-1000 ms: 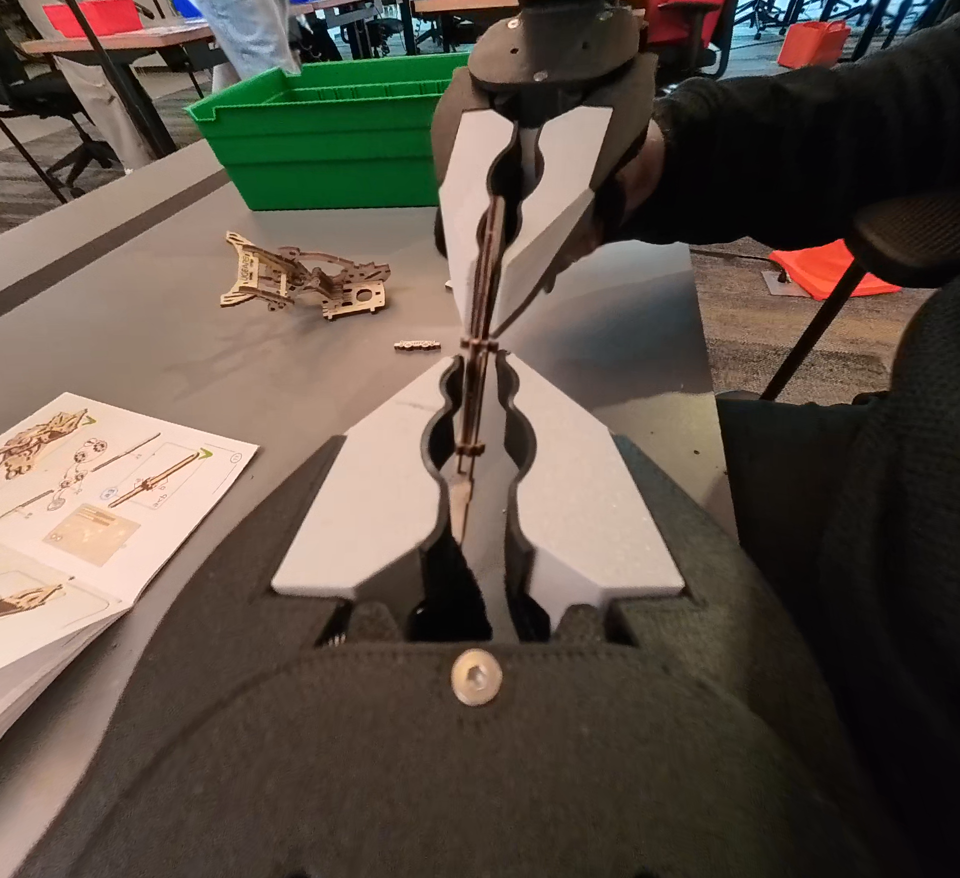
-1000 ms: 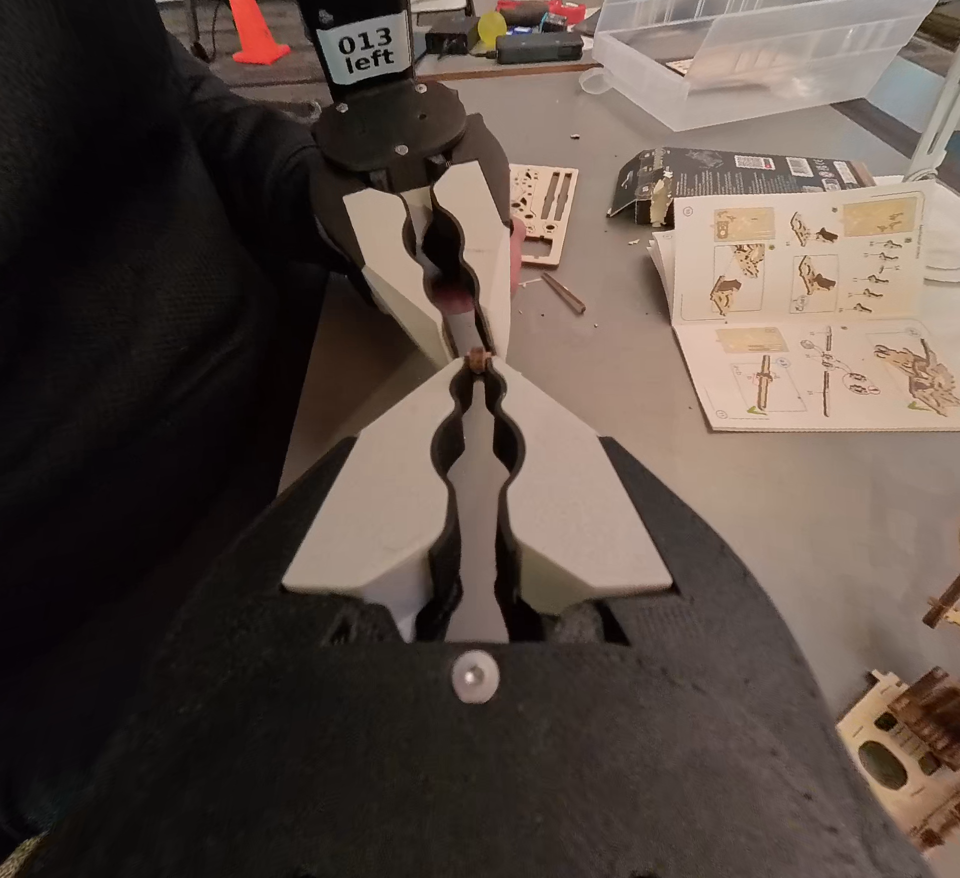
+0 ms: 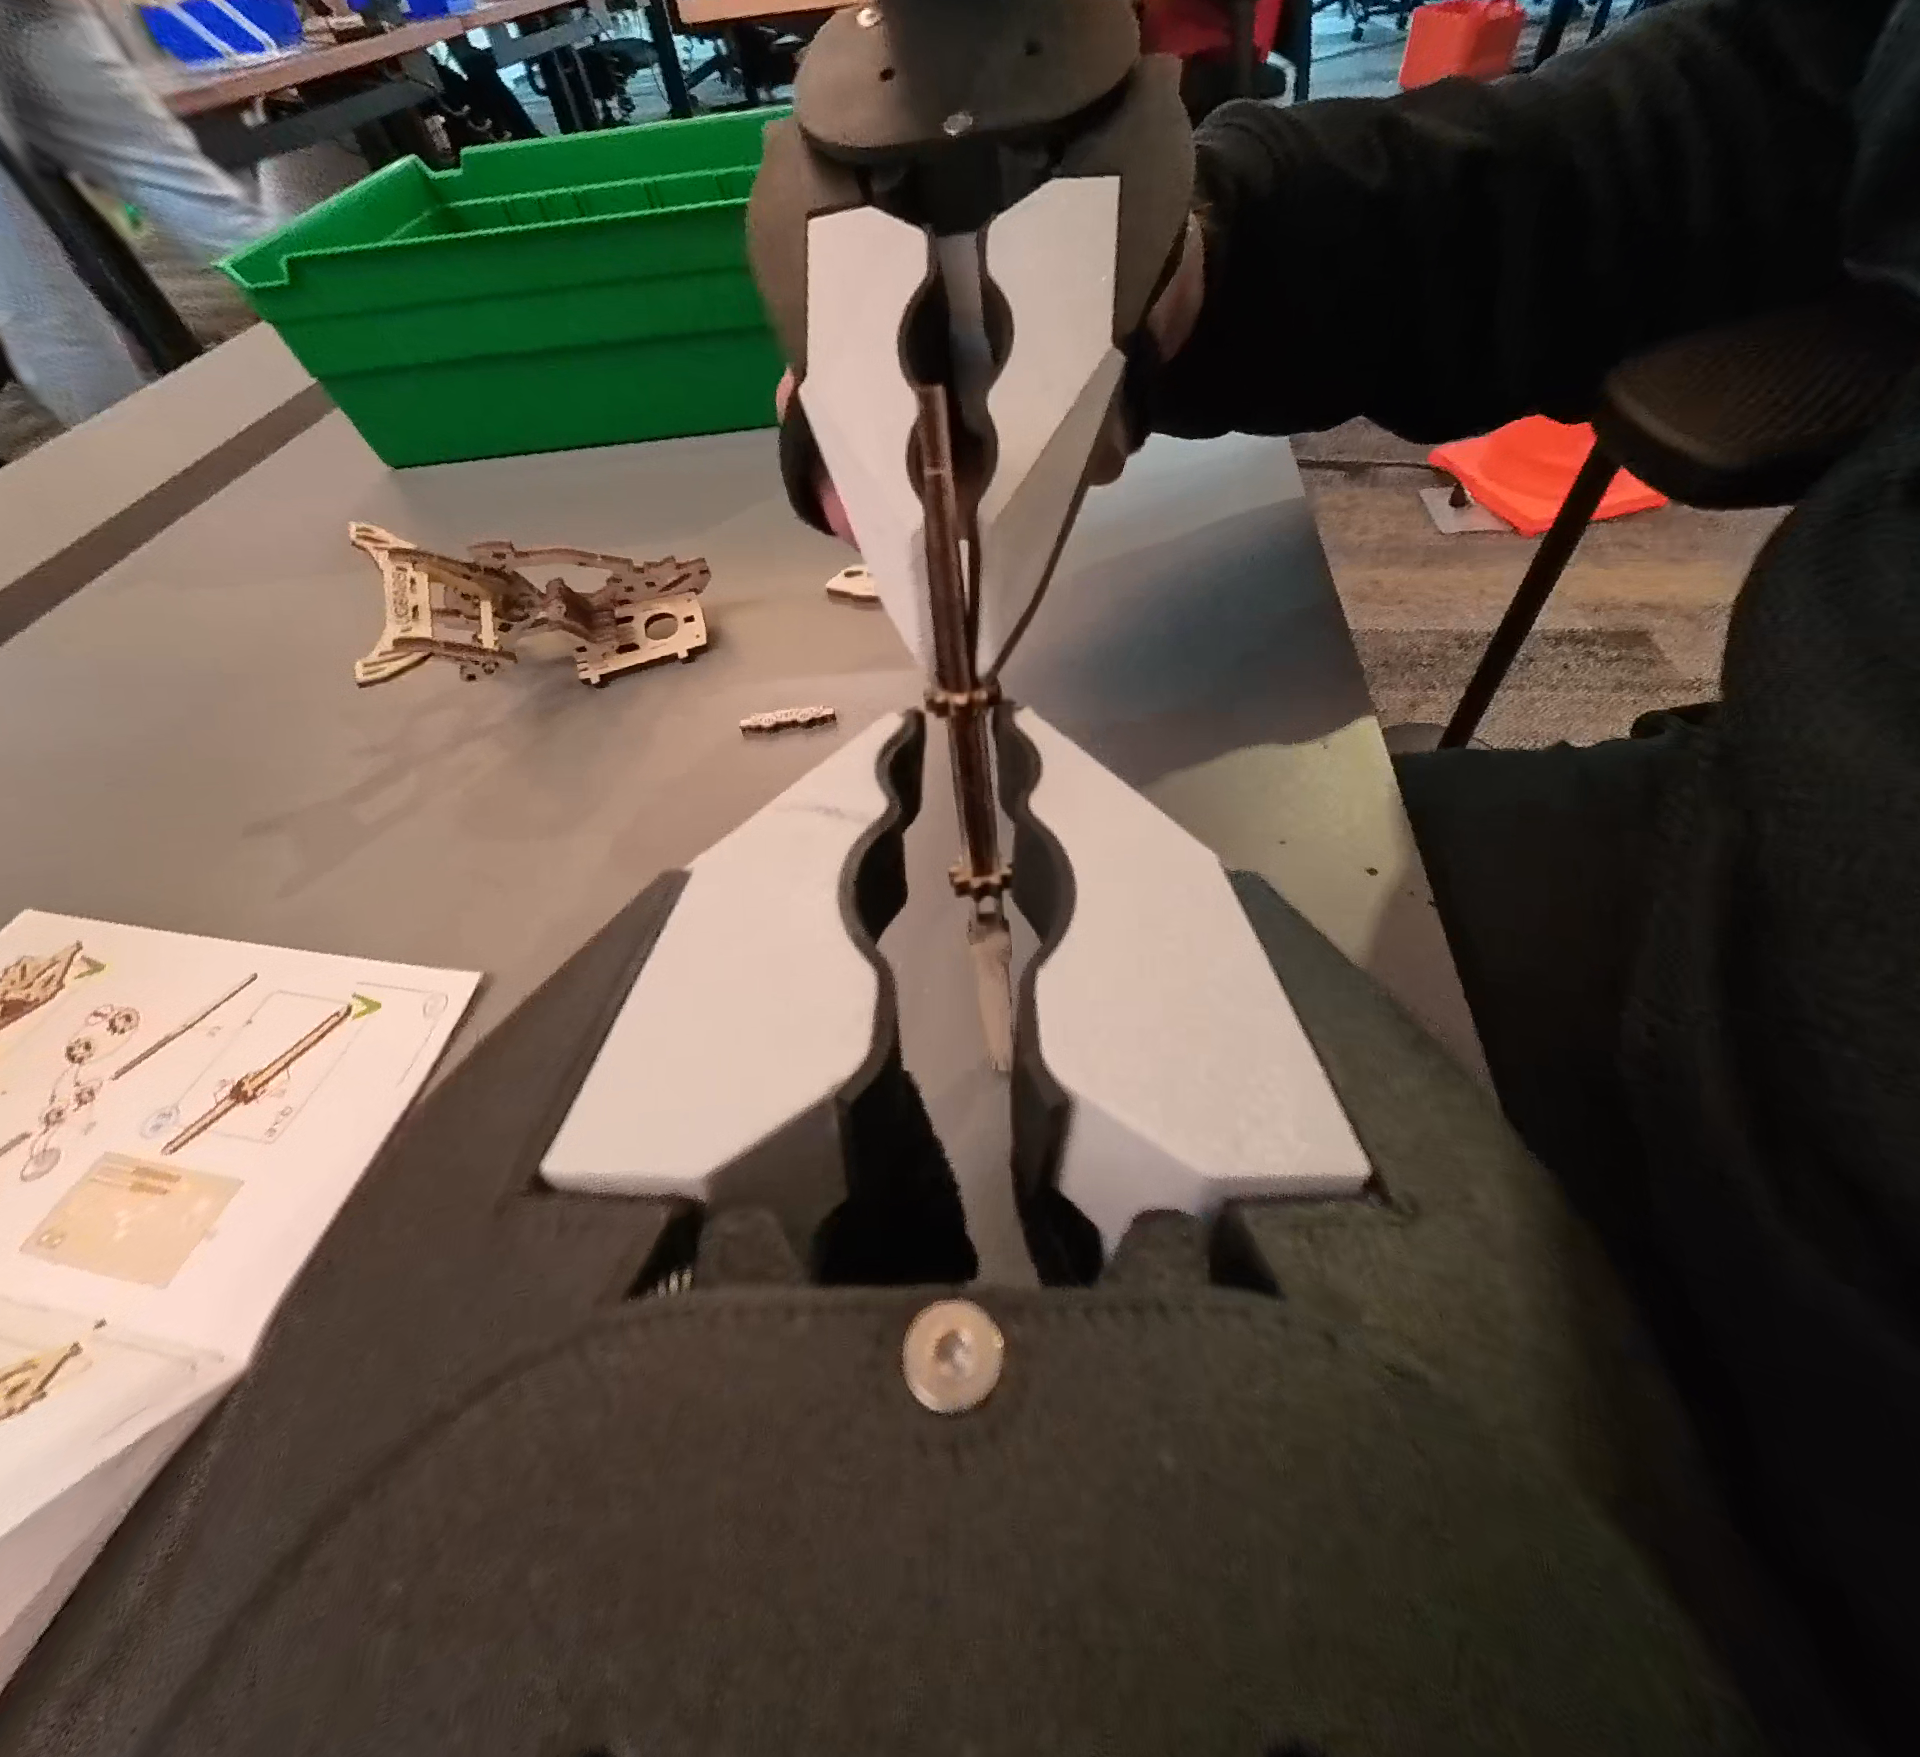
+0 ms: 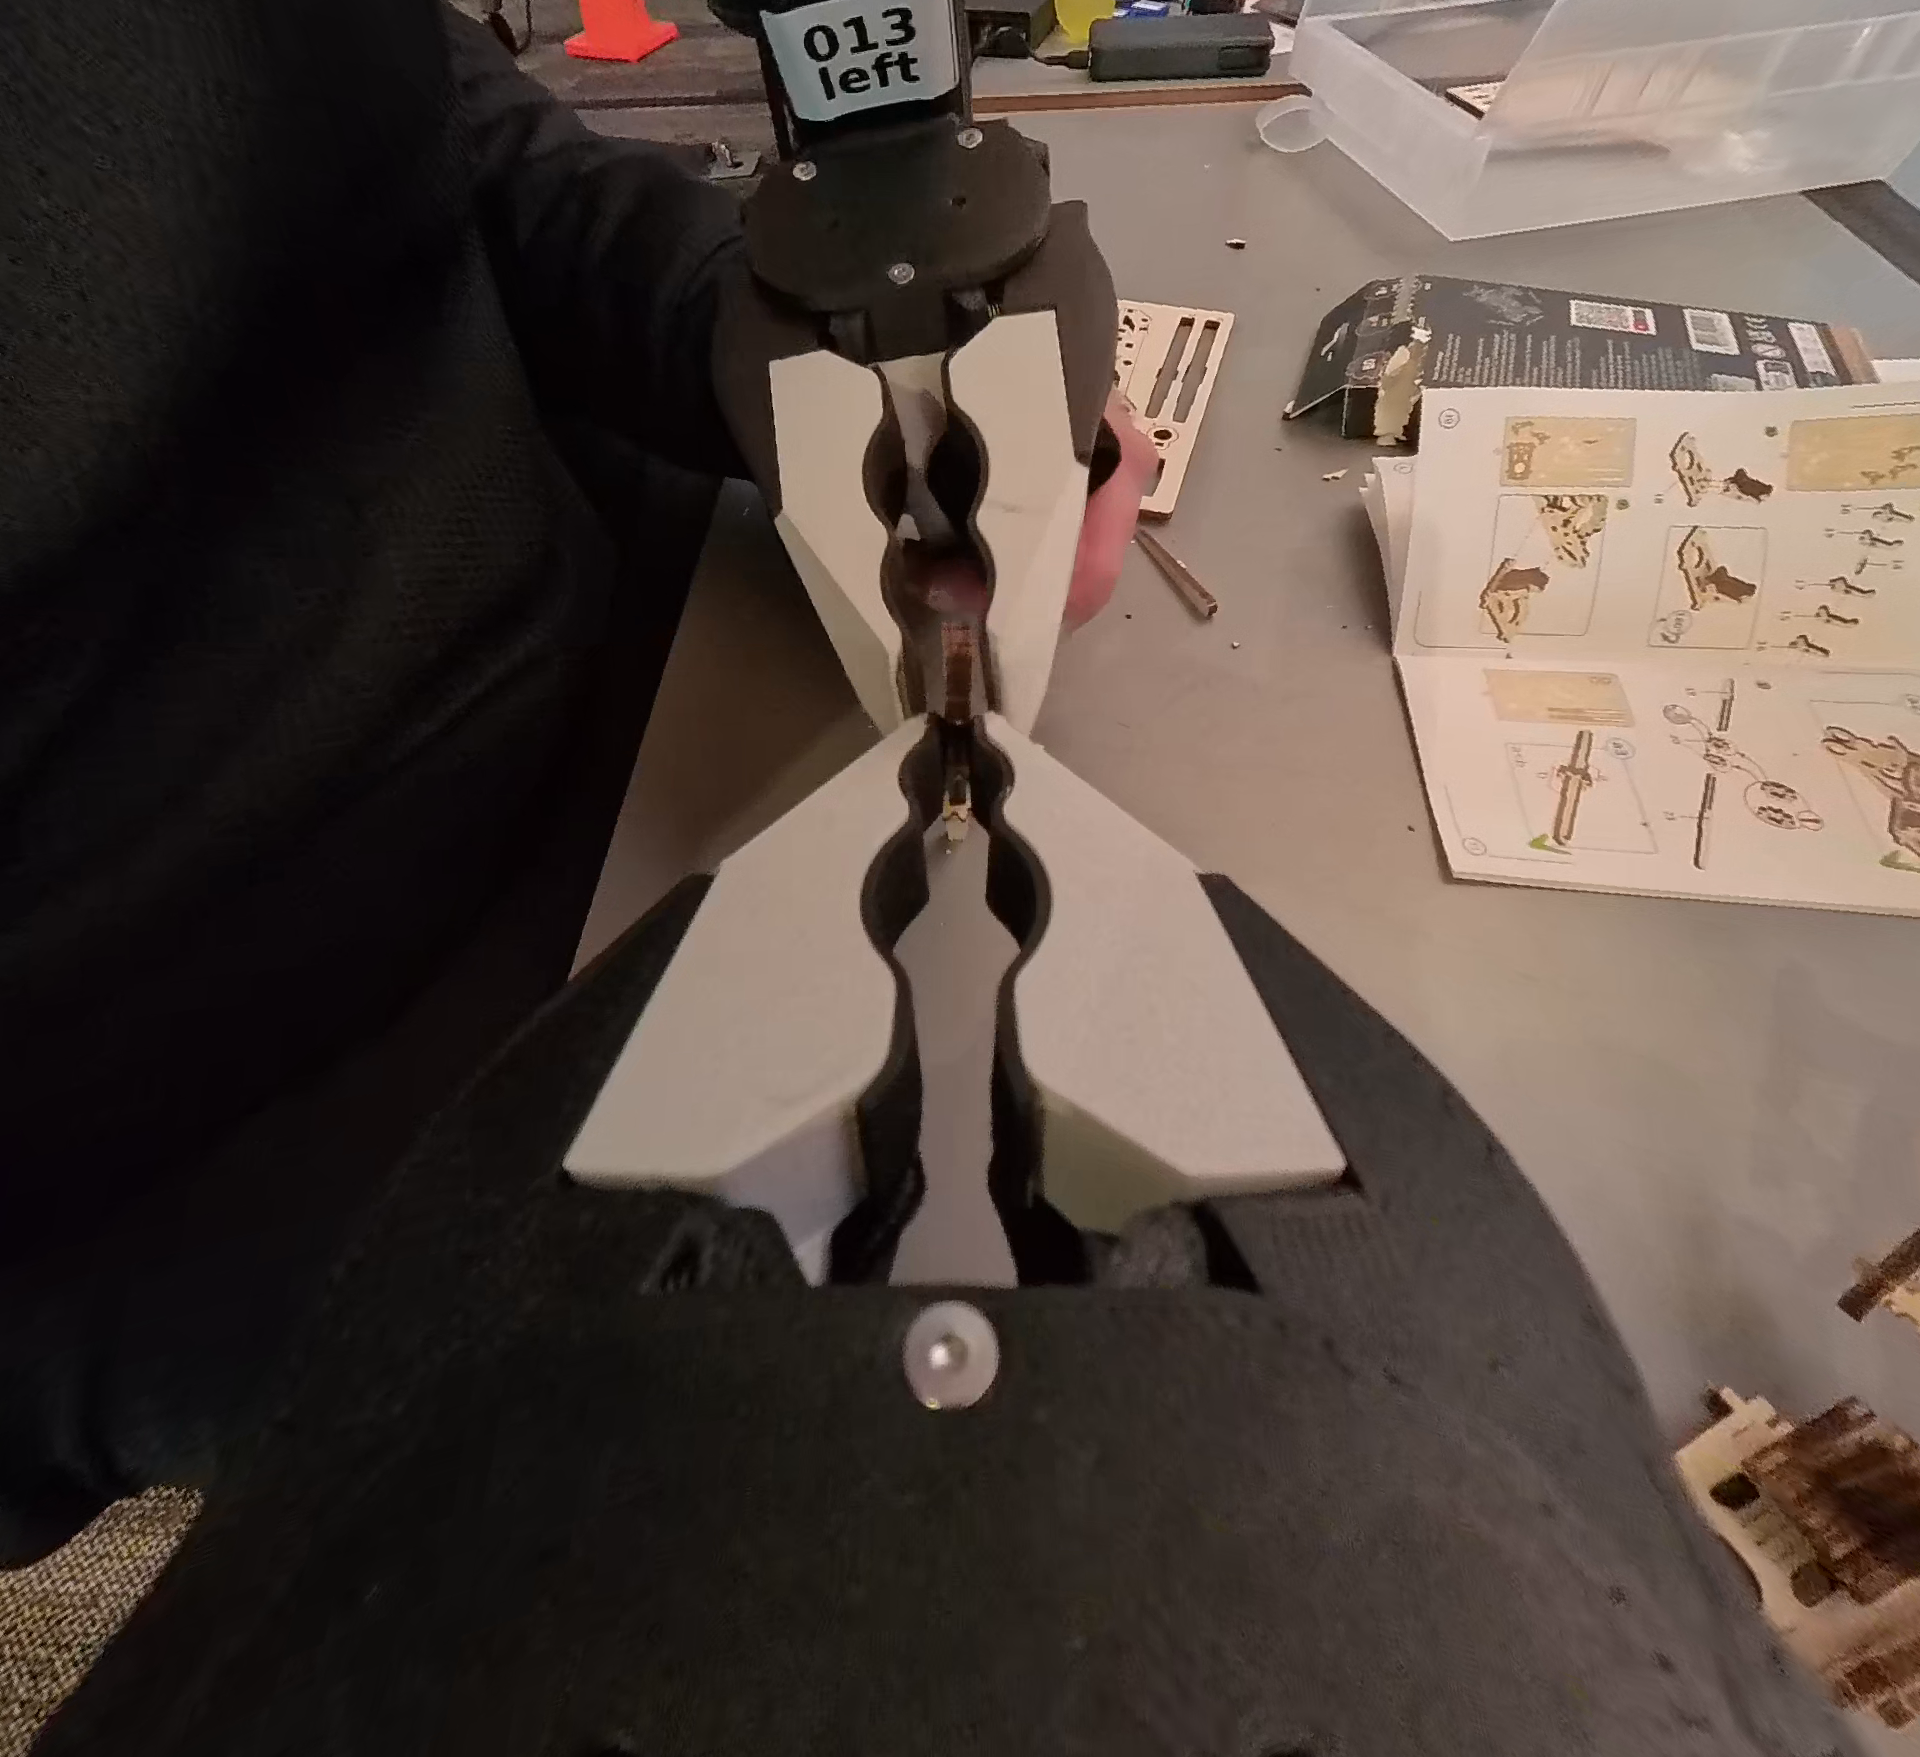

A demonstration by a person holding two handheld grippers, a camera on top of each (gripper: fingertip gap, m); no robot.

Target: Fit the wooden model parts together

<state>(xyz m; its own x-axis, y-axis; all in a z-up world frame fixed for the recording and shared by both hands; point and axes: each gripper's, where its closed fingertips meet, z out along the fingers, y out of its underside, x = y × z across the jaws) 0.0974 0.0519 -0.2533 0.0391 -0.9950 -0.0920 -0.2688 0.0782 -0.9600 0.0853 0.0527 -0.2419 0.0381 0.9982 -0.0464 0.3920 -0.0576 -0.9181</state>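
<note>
Left wrist view, frame centre: the left gripper (image 3: pixel 961 731) and right gripper (image 3: pixel 961 658) meet tip to tip, each clamped on one wooden axle rod (image 3: pixel 951 564). Seemingly seating its small collars (image 3: pixel 964 697); next needs a straight, gentle push.

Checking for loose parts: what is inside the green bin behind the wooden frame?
The green bin shows only bare inner walls and ribs near its rim. Its floor is hidden by the front wall, so parts lying there cannot be seen. The wooden frame lies on the table in front.
</note>
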